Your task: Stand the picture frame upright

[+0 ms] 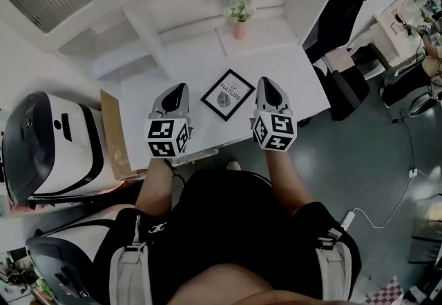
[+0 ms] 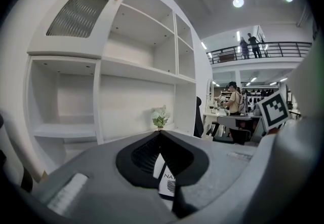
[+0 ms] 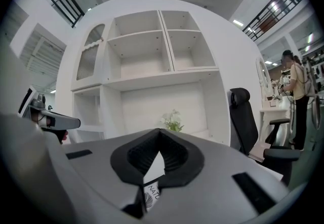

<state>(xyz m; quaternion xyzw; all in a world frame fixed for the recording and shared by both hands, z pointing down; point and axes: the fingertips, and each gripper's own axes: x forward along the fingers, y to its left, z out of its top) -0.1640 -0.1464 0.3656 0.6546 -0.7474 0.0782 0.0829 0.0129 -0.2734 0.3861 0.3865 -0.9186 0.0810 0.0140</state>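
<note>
your left claw (image 1: 179,87) is closed tight with nothing in it, poised over the white table (image 1: 290,72) just left of the picture frame (image 1: 228,94) — the frame lies flat on the table, turned cornerwise, between your two claws. your right claw (image 1: 265,81) is closed and empty too, just beside the frame's right corner. a potted plant (image 1: 239,7) stands well behind the frame.

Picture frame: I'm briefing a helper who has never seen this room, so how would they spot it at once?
Find the tall white shelf unit and the white desk top below its shelves. The picture frame lies flat there, cornerwise, between the left hand-held gripper and the right hand-held gripper. Unlike the pink flower pot behind, it is a black-edged square with a leaf print.
</note>
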